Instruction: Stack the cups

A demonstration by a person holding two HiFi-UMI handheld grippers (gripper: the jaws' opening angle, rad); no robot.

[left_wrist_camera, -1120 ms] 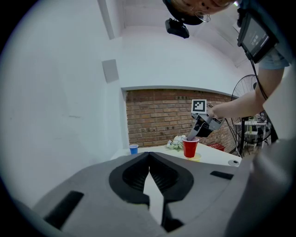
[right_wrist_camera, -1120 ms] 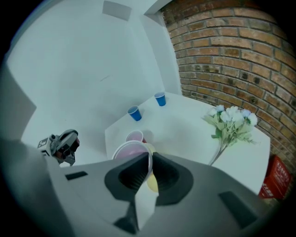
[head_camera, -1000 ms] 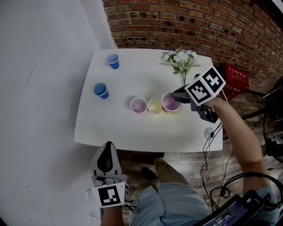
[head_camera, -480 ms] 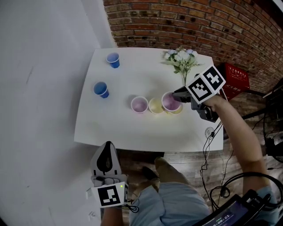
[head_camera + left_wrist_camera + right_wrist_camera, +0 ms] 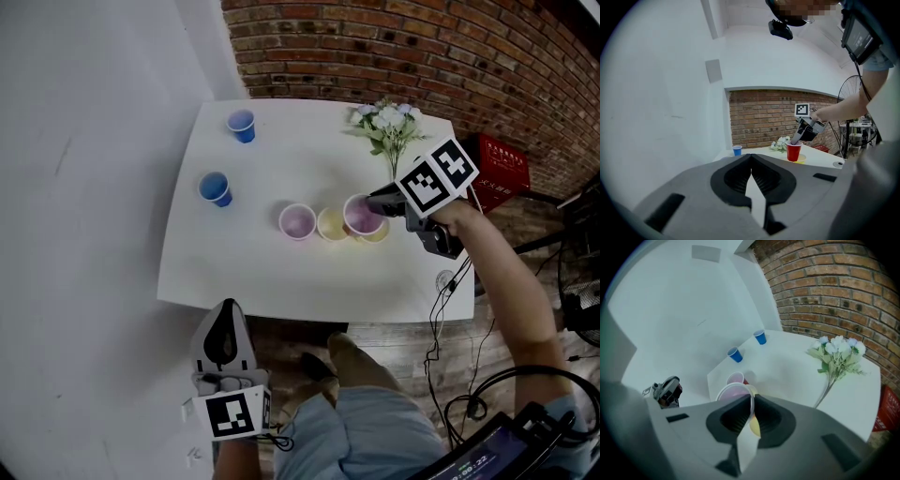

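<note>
My right gripper is shut on the rim of a red cup, one jaw inside the cup and one outside. In the right gripper view the pinched red cup shows at the jaws. It stays upright and partly covers a yellow cup. Left of them on the white table stand a second yellow cup and another red cup. Two blue cups stand at the far left. My left gripper hangs off the table's near edge, jaws together and holding nothing.
A bunch of white flowers lies at the table's back right, just behind the right gripper. A brick wall runs behind the table. A red crate and cables sit on the floor at the right.
</note>
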